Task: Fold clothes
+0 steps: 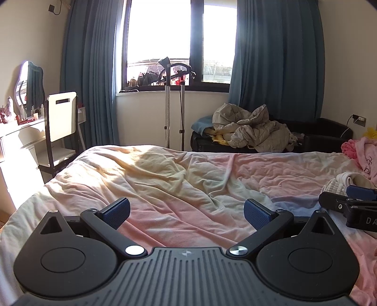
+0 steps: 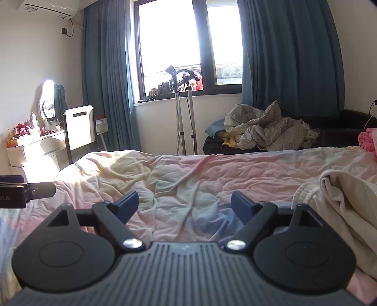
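right of right tongs [image 2: 185, 207], cream garment [image 2: 346, 202]

White letters "D A" stand on the black side of the right tool [image 1: 353, 209], which enters the left wrist view at its right edge, low over the bed [image 1: 165, 188]; the frame cuts the word off after the second letter. In the right wrist view the left tool [image 2: 26, 191] comes in at the left edge, and its black body carries white lettering that reads "ot.AI", with the start of the word lost beyond the frame. The air conditioner [image 2: 47, 7] high on the wall bears a small label, too small to read. No other text, number or brand can be made out in either view
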Motion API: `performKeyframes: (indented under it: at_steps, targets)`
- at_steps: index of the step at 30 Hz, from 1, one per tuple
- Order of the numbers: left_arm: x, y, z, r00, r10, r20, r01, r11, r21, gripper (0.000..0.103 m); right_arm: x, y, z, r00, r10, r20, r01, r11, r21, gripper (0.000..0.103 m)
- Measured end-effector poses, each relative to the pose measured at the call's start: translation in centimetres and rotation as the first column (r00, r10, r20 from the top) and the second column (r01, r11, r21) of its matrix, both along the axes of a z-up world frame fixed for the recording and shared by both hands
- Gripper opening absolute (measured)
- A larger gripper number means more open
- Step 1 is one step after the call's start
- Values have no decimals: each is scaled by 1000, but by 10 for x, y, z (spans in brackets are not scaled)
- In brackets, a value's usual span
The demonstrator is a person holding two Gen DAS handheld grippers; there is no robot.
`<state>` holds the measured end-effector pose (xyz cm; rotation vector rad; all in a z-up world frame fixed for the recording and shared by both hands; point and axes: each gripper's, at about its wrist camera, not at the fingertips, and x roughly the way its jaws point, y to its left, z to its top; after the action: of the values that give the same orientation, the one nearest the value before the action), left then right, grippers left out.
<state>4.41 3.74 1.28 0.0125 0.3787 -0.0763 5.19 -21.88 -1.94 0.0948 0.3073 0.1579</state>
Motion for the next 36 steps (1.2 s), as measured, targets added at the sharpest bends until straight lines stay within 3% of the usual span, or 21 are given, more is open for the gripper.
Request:
performKeyframes:
  at_steps: [9,36]
  targets:
    - [-3,-5,-1,1000,3,25,-4,999,35,103,3,1,-4,1000,-10,-8,10,1000,-5,103]
    - [-3,-10,0,999,12,30,-14,998,62,103,7,2,-10,999,-16,-30,16,1000,-4,103]
